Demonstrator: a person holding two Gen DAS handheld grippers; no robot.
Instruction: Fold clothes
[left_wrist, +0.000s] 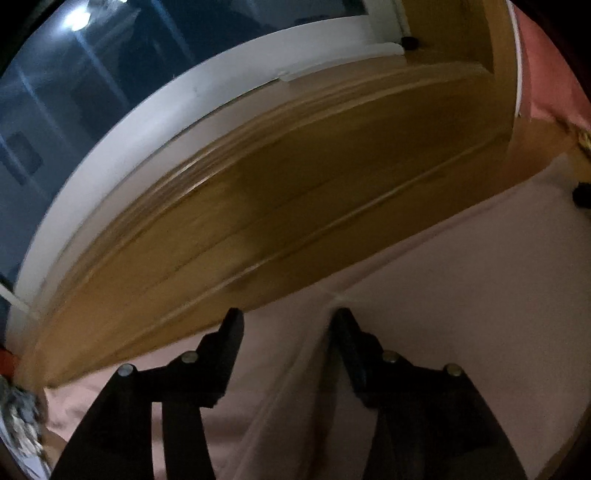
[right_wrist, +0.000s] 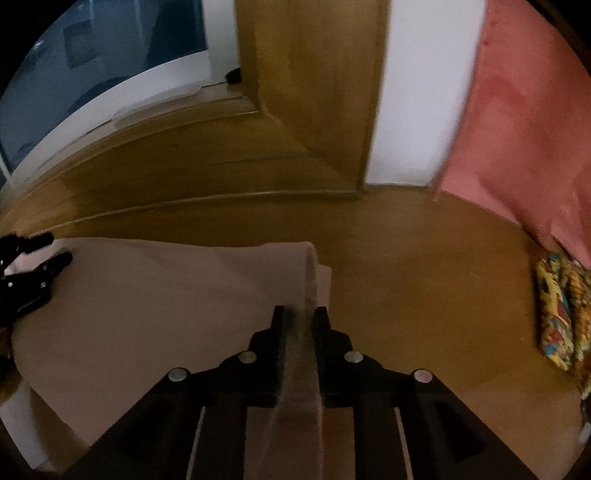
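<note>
A: Where's the pink garment (right_wrist: 147, 317)?

B: Spread flat on the wooden table (right_wrist: 424, 295), and its far edge lies close to the table's back edge. Its near left part runs out of the right wrist view.

A: And the right gripper (right_wrist: 300, 314)?

B: At the garment's right edge. Its jaws stand narrow, with a fold of the cloth rising between them. The pads look pressed on that fold, though it is blurred there.

A: The left gripper (left_wrist: 286, 317)?

B: Jaws apart, about half spread, over the garment near a seam (left_wrist: 280, 387). Nothing is clamped; cloth lies under the gap. In the right wrist view it is cut off at the left border, above the garment's far left corner.

A: Anything else hard to read?

B: A patterned cloth (right_wrist: 561, 310) right of the garment, half cut off by the frame edge. A red curtain (right_wrist: 524, 122) hangs behind it. The left wrist view is smeared.
</note>
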